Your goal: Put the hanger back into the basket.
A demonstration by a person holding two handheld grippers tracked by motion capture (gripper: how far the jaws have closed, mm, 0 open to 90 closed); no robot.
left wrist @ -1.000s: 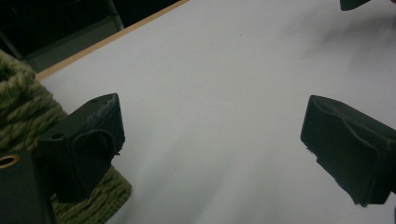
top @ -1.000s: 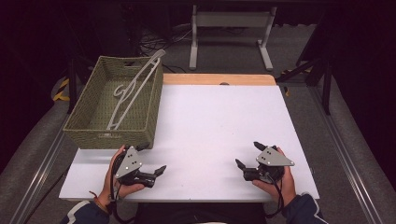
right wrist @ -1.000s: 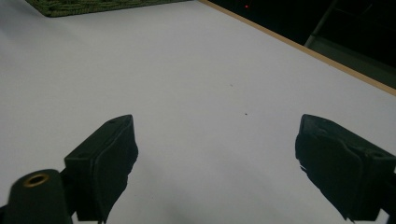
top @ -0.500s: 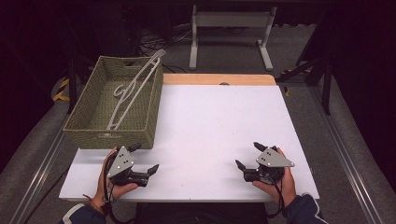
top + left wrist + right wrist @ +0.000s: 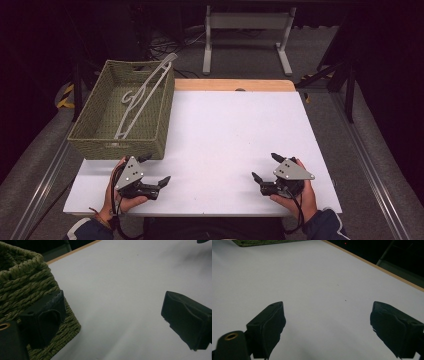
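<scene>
Hanger [image 5: 142,95], pale grey plastic, lies inside the woven green basket [image 5: 92,112] at the far left of the white table [image 5: 235,135], slanted so that its upper end sticks out over the basket's far right corner and its lower end rests near the front wall; the hook sits about midway along the basket. Basket stands on the table's left edge, its front right corner just ahead of the left gripper [image 5: 155,170]. Left gripper is held in the person's left hand [image 5: 120,197] at the near left of the table, grey plate on top, jaws spread wide with nothing between them. In the left gripper view the one jaw shows against the basket's woven corner [image 5: 30,290] and the other over bare table [image 5: 120,290]; whether that jaw touches the weave cannot be told. Hanger is well apart from this gripper, beyond the basket's front wall. Right gripper [image 5: 265,167] is held in the right hand [image 5: 295,195] at the near right of the table, jaws likewise spread and empty, over bare table surface [image 5: 317,285] in its own view, with a strip of the basket [image 5: 262,242] at the top edge. Hanger lies well apart from it, across the table. A pale metal stand [image 5: 247,30] is on the floor beyond the table's far edge.
</scene>
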